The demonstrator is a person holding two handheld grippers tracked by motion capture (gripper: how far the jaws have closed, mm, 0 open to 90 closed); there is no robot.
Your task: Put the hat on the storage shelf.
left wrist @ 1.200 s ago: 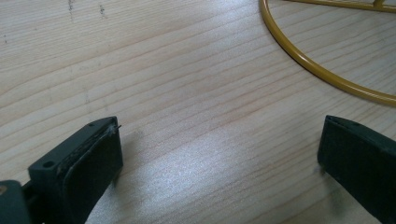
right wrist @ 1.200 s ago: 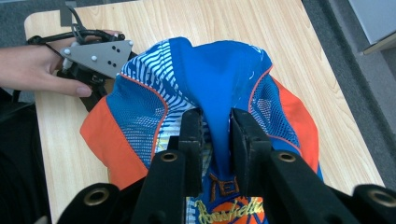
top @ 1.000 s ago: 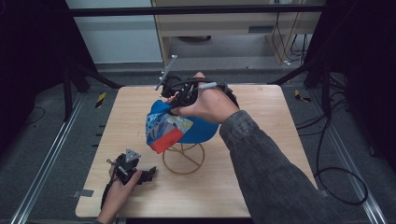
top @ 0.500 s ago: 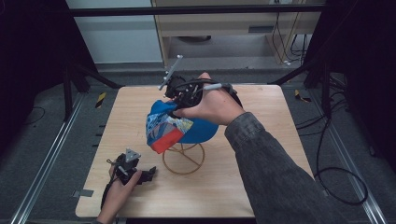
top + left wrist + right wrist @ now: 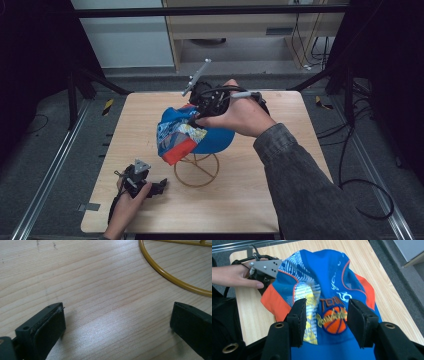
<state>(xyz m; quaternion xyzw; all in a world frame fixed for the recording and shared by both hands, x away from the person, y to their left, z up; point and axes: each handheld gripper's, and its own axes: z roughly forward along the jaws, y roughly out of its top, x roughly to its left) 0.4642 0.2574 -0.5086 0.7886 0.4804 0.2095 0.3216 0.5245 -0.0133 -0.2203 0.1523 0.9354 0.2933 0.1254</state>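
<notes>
Cap: a blue cap (image 5: 197,132) with orange trim, white and yellow patterning and an orange basketball badge; it sits on top of the wire stand, near the middle of the table, draped over the stand's upper part and hiding it.
Cap, seen close: in the right gripper view the cap (image 5: 329,292) lies straight ahead of the jaws, the badge showing in the gap between them.
Stand: a yellow wire stand (image 5: 196,170) with a round ring base flat on the wood; an arc of the ring (image 5: 172,277) crosses the upper right of the left gripper view.
Table: a light wooden table (image 5: 280,190), bare apart from the stand, the cap and the resting gripper.
Right gripper: the right gripper (image 5: 200,107) is held above the far side of the cap by the right hand (image 5: 240,115), pointing down toward the cap; its jaws stand apart with the cap's crown beyond them, and whether the pads touch the fabric cannot be told.
Left gripper: the left gripper (image 5: 159,187) rests low on the table near the front left edge, held by the left hand (image 5: 127,202), just beside the ring base; its jaws are spread wide with bare wood between them.
Sleeve: a grey sleeve (image 5: 310,185) covers the right forearm, reaching in from the lower right.
</notes>
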